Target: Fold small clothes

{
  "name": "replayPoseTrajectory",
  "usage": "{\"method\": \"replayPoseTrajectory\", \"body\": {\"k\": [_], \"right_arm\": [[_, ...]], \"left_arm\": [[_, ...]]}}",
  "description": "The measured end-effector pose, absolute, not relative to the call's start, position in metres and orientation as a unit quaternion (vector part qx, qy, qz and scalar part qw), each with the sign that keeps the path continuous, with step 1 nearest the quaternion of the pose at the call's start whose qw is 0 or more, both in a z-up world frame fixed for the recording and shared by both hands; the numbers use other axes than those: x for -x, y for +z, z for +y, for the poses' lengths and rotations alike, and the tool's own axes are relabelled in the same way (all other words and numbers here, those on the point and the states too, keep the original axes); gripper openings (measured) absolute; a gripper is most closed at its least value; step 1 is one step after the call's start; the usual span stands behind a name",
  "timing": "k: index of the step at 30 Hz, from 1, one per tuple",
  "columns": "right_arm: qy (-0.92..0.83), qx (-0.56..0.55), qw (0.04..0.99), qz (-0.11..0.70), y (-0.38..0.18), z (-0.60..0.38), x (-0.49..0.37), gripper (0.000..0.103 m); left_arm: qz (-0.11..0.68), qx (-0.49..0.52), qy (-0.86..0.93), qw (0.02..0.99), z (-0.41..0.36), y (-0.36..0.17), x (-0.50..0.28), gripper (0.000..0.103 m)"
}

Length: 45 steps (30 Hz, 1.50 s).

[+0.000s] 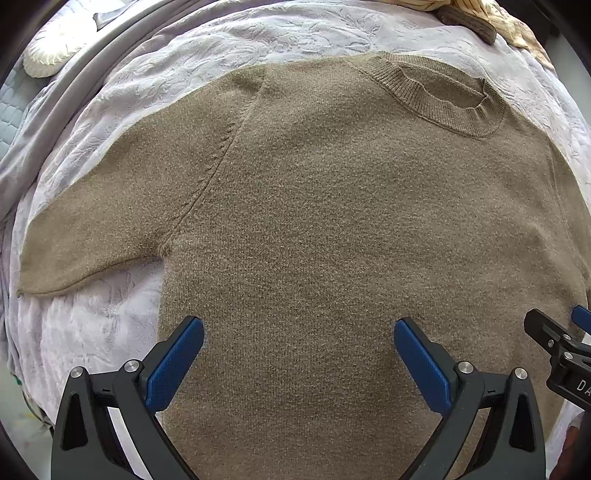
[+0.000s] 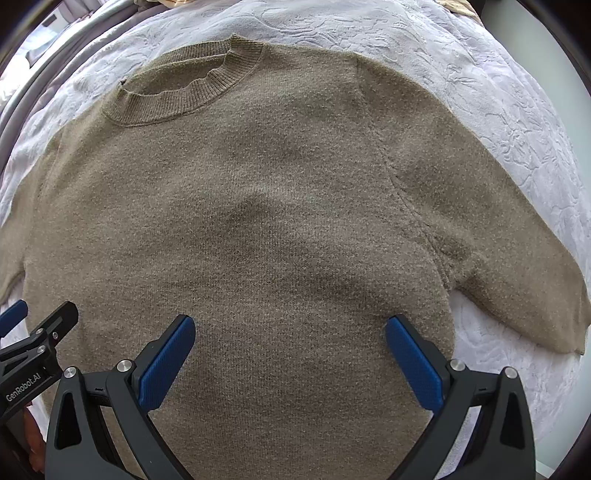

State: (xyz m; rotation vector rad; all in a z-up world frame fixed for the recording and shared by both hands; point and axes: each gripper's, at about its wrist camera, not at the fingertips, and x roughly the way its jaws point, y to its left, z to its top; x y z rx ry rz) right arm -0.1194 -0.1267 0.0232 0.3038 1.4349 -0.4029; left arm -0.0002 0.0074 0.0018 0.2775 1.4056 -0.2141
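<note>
An olive-brown knit short-sleeved sweater [image 1: 314, 206] lies flat, front up, on a pale lilac bedspread [image 1: 229, 40]. Its ribbed collar [image 1: 439, 99] is at the far side and its left sleeve [image 1: 99, 229] spreads out to the left. In the right wrist view the sweater [image 2: 258, 206] shows its collar [image 2: 177, 92] and its right sleeve [image 2: 517, 280]. My left gripper [image 1: 298, 332] is open and empty over the lower left body. My right gripper [image 2: 290, 330] is open and empty over the lower right body. Each gripper's tip shows at the other view's edge.
The bedspread [image 2: 498, 110] surrounds the sweater on all sides. Striped beige clothes [image 1: 480, 14] lie heaped at the far right of the bed. A white ruffled cushion [image 1: 51, 48] and a grey rail [image 1: 85, 74] are at the far left.
</note>
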Motion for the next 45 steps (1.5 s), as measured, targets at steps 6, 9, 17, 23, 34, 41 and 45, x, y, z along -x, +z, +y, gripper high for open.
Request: {"method": "replayPoseTrajectory", "body": {"k": [6,9,17,23,34,41,45], "right_arm": [[-0.182,-0.137,0.724,0.651,0.025,-0.127,0.119,0.103],[-0.182,-0.137,0.725,0.65,0.025,-0.127,0.119,0.103],[-0.182,-0.137,0.724,0.651,0.025,-0.126,0.119,0.103],[-0.182,-0.137,0.724,0.651,0.027,-0.125,0.118,0.103],[-0.183,-0.139,0.724,0.651,0.022,-0.128,0.119,0.103],[-0.183,-0.138,0.722,0.653,0.022,-0.13,0.119,0.103],[-0.183,-0.139,0.721,0.654,0.022,-0.13,0.119,0.103]], "left_arm": [[0.644,-0.128,-0.099,0.748,0.006,0.005,-0.004,0.103],[0.644,-0.125,-0.101,0.748,0.007,0.003,-0.002,0.103],[0.647,-0.123,-0.103,0.745,0.005,0.003,-0.009,0.103],[0.645,-0.122,-0.103,0.747,0.006,0.002,-0.009,0.103],[0.643,-0.123,-0.104,0.749,0.008,0.001,-0.008,0.103],[0.639,-0.122,-0.105,0.752,0.011,0.001,-0.008,0.103],[0.636,-0.119,-0.107,0.755,0.011,0.001,-0.009,0.103]]}}
